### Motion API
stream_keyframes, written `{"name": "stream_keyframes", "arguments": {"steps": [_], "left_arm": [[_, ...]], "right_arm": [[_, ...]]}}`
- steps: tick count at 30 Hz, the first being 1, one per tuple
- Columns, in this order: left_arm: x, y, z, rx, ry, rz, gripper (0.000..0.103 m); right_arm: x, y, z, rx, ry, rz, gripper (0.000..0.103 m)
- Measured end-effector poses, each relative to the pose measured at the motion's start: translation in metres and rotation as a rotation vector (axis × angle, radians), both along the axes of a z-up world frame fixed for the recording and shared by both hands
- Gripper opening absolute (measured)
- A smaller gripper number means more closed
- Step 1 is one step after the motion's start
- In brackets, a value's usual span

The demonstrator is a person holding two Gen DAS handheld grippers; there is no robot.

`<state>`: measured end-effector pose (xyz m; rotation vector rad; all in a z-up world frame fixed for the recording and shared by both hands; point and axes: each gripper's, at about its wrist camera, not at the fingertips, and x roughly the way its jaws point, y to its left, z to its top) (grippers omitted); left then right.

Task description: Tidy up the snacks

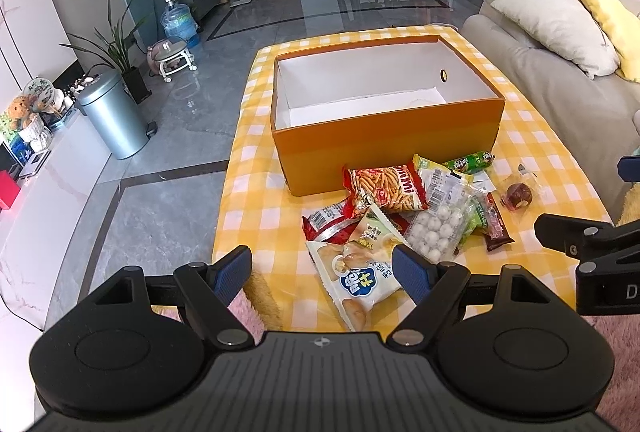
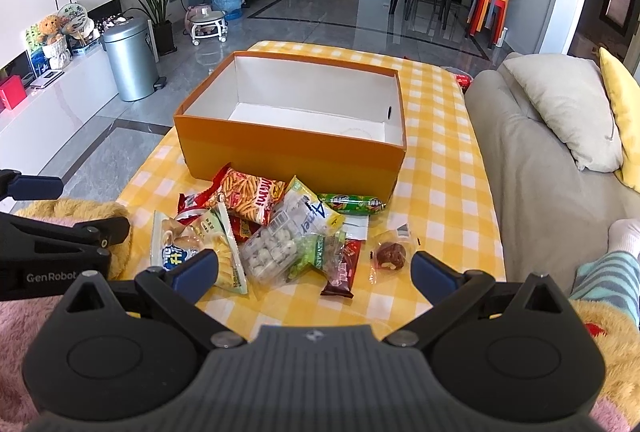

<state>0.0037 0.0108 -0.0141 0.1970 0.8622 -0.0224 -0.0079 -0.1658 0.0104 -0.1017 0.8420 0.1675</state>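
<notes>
A: Item one, the container?

B: Orange box (image 1: 384, 136), white inside, nothing visible in it, lid off. It stands on a table under a yellow checked cloth (image 1: 256, 168), at twelve o'clock from both tools. A small round hole shows in its far right wall.

A: Item two, the snacks?

B: One loose pile on the cloth, just in front of the box's near wall, none in the box. Listing: red bag of stick crackers (image 2: 250, 202) at the back, nearly touching the box; green sausage stick (image 2: 354, 202) at three o'clock from it; clear bag of white balls (image 2: 270, 252) in the middle; white bread-snack bag (image 1: 360, 282) nearest the left tool, overlapping other packets; brown bar wrapper (image 2: 342, 274) at the front; a small clear packet with a brown cake (image 2: 390, 256) lying apart at the pile's three o'clock side.

A: Item three, the tools?

B: Left gripper (image 1: 322, 272): jaws spread wide, holding nothing, the bread-snack bag showing between its blue pads. Right gripper (image 2: 314, 272): jaws spread wide, holding nothing, the bar wrapper and the cake packet in the gap ahead. Each tool shows at the edge of the other's view.

A: Surroundings?

B: Grey sofa (image 2: 532, 168) with cushions at three o'clock; metal bin (image 2: 130, 64) on the tiled floor at ten o'clock.
</notes>
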Motion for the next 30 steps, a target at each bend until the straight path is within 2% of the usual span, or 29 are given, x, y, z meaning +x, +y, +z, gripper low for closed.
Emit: {"name": "stream_keyframes", "arguments": {"steps": [11,15,17,20,23,25,26,30], "left_arm": [[0.001,-0.002,-0.001,-0.01,0.006,-0.007,0.093],[0.002,-0.004,0.001,0.001,-0.006,-0.041,0.093],[0.005,-0.004,0.003,0.01,-0.018,-0.051,0.091],[0.013,0.0,0.005,-0.033,-0.015,-0.068,0.085],[0.025,0.005,0.006,-0.097,0.022,-0.056,0.083],[0.034,0.01,0.003,-0.152,0.056,-0.058,0.069],[0.038,0.011,0.001,-0.175,0.074,-0.066,0.068],[0.054,0.01,-0.013,-0.182,0.177,-0.083,0.064]], "right_arm": [[0.0,0.001,-0.001,-0.001,0.007,0.002,0.099],[0.001,0.001,-0.002,0.003,0.015,0.002,0.099],[0.002,-0.002,-0.003,0.013,0.009,0.002,0.099],[0.003,-0.008,-0.005,0.051,-0.012,-0.001,0.099],[0.006,-0.012,-0.008,0.079,-0.044,0.005,0.099],[0.01,-0.012,-0.01,0.075,-0.053,0.017,0.094],[0.013,-0.011,-0.012,0.072,-0.051,0.022,0.089],[0.024,-0.01,-0.024,0.097,-0.016,0.035,0.082]]}}
